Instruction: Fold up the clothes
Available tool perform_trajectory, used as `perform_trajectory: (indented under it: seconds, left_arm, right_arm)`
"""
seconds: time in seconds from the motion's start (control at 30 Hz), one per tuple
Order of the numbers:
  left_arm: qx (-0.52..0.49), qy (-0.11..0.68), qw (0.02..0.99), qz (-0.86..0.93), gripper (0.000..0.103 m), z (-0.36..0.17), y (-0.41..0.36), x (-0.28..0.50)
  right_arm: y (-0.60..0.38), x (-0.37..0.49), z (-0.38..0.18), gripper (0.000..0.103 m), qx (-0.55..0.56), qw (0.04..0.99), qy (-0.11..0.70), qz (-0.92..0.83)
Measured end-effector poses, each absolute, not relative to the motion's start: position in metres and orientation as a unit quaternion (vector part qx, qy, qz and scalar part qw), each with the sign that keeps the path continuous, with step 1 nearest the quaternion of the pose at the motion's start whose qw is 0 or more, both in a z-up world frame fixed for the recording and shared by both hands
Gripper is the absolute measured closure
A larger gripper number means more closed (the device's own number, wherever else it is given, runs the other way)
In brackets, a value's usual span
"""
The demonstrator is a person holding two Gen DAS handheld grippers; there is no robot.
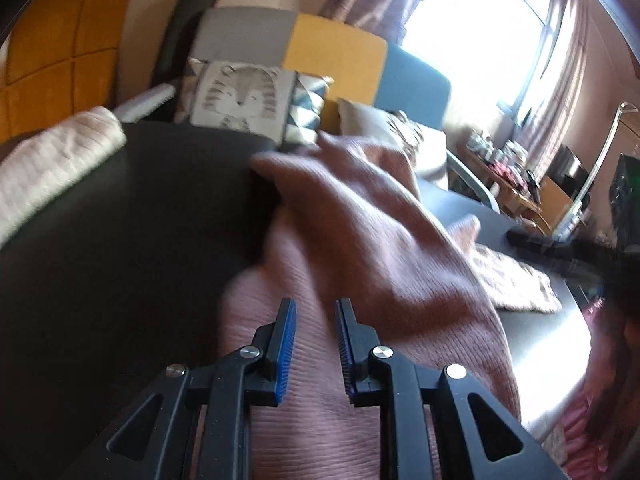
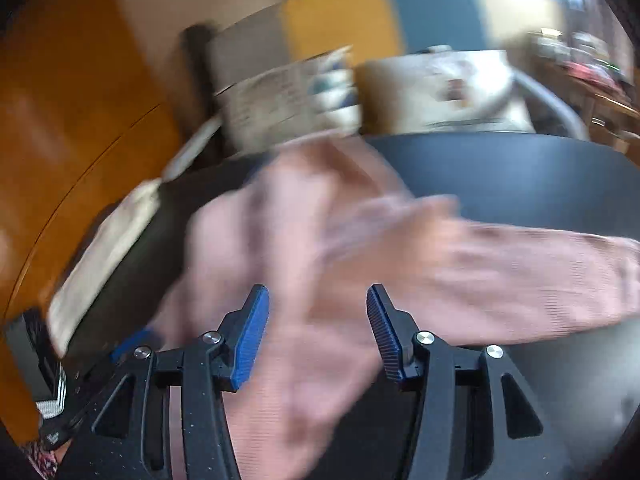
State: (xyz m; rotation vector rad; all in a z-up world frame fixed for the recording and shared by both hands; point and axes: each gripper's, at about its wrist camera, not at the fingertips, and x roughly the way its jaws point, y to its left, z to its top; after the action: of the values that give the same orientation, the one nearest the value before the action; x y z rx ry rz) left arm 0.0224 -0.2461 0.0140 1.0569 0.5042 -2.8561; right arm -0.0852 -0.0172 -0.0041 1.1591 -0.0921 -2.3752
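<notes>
Sunlit living room: a bright window (image 1: 476,28) with drawn-back curtains at the far right, and a sofa (image 1: 340,52) with grey, yellow and blue back panels behind the work surface. Patterned cushions (image 1: 244,96) lean against the sofa back. Work surface is a dark table (image 1: 120,232), its far edge just in front of the sofa.

Task item: a pink ribbed knit garment (image 1: 360,240) lies crumpled on the table, bunched into raised folds at the middle. In the right wrist view one long part of it runs off to the right across the tabletop (image 2: 540,280). That view is heavily motion-blurred, and fine detail of the folds cannot be told.

A cream knit piece (image 1: 52,160), folded, sits at the far left edge of the table, well apart from the pink garment. A patterned light cloth (image 1: 516,280) lies on the table to the right, just beside the pink one.

Left gripper (image 1: 316,308): blue-padded fingers apart with a narrow gap, positioned above the near part of the pink garment; nothing clamped.

Right gripper (image 2: 318,294): fingers wide apart over the garment's near folds; whether the pads touch the fabric cannot be told.
</notes>
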Motion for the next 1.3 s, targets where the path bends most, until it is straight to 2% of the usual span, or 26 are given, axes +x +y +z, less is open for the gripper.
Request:
perform_trajectory:
  seconds: [0.1, 0.33, 0.37, 0.4, 0.43, 0.47, 0.5, 0.8, 0.97, 1.1, 1.23, 1.3]
  left_arm:
    - [0.345, 0.169, 0.046, -0.922, 0.083, 0.011, -0.262, 0.025]
    - [0.367, 0.184, 0.083, -0.908, 0.083, -0.004, -0.294, 0.028]
    - [0.374, 0.182, 0.079, -0.906, 0.083, -0.008, -0.293, 0.028]
    - [0.377, 0.178, 0.077, -0.906, 0.083, -0.009, -0.292, 0.027]
    - [0.379, 0.175, 0.075, -0.906, 0.083, -0.010, -0.291, 0.026]
    - [0.380, 0.171, 0.074, -0.906, 0.083, -0.011, -0.289, 0.025]
    - [0.381, 0.171, 0.072, -0.906, 0.083, -0.012, -0.288, 0.024]
    - [0.386, 0.174, 0.056, -0.904, 0.083, -0.006, -0.271, 0.004]
    - [0.381, 0.157, 0.040, -0.910, 0.083, 0.003, -0.255, -0.008]
    - [0.395, 0.144, 0.026, -0.907, 0.083, 0.002, -0.244, -0.023]
    - [0.436, 0.139, 0.026, -0.889, 0.083, -0.015, -0.234, -0.040]
    - [0.425, 0.143, 0.031, -0.893, 0.083, -0.019, -0.226, -0.035]
  right_arm:
    - [-0.067, -0.082, -0.016, 0.049, 0.436, 0.264, 0.006, -0.860]
    - [-0.131, -0.089, -0.062, 0.049, 0.434, 0.212, 0.128, -0.866]
    - [-0.129, -0.089, -0.064, 0.056, 0.425, 0.207, 0.132, -0.871]
    - [-0.122, -0.090, -0.063, 0.074, 0.421, 0.208, 0.119, -0.875]
    - [-0.115, -0.092, -0.060, 0.083, 0.420, 0.213, 0.099, -0.877]
    - [-0.108, -0.093, -0.056, 0.091, 0.419, 0.218, 0.078, -0.878]
    - [-0.099, -0.095, -0.052, 0.093, 0.418, 0.222, 0.058, -0.879]
    - [-0.024, -0.090, -0.027, 0.093, 0.392, 0.199, -0.069, -0.895]
    - [-0.007, -0.087, -0.026, 0.102, 0.388, 0.188, -0.085, -0.898]
    - [0.006, -0.086, -0.026, 0.101, 0.386, 0.182, -0.095, -0.899]
    - [0.020, -0.084, -0.027, 0.098, 0.385, 0.175, -0.106, -0.900]
    - [0.027, -0.083, -0.027, 0.078, 0.384, 0.172, -0.111, -0.901]
